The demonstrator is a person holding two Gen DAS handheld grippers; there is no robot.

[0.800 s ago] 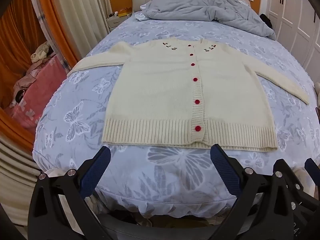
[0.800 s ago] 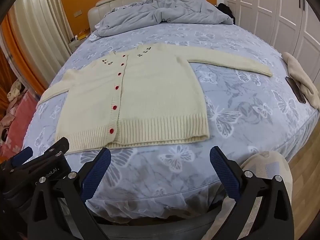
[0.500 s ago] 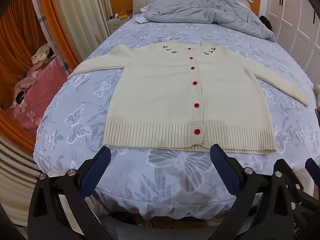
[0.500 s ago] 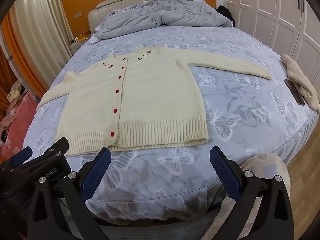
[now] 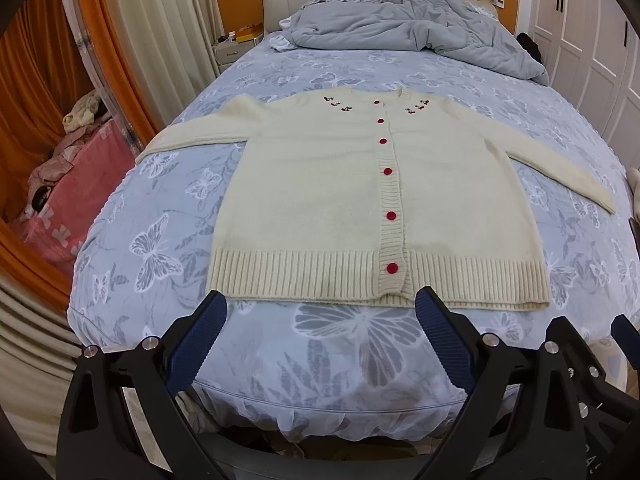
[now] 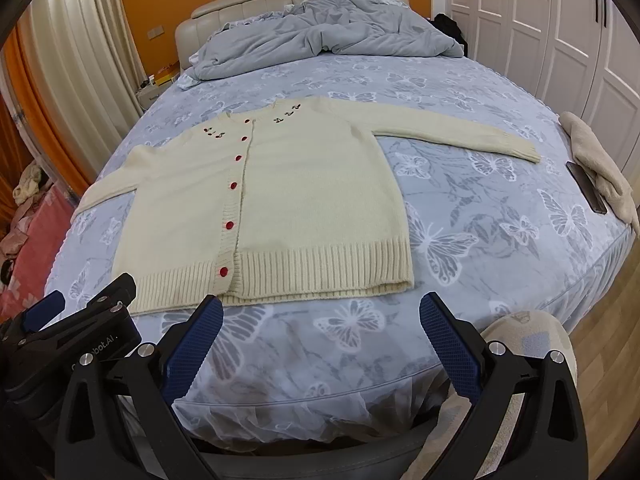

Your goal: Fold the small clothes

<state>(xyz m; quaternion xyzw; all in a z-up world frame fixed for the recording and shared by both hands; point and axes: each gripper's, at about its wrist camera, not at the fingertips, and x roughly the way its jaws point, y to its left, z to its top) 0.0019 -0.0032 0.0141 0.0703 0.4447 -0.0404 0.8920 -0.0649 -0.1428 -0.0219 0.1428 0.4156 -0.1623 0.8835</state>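
Observation:
A cream knitted cardigan with red buttons lies flat and buttoned on the bed, both sleeves spread outward; it also shows in the right wrist view. My left gripper is open and empty, hovering just short of the ribbed hem near its middle. My right gripper is open and empty, just short of the hem's right half. The left gripper's body shows at the lower left of the right wrist view.
The bed has a blue butterfly sheet. A rumpled grey duvet lies at the headboard. A beige cloth and a dark phone lie at the bed's right edge. Pink bedding is left; white wardrobes right.
Both grippers have moved a little forward toward the cardigan's hem. Both stay open. The cardigan has not moved.

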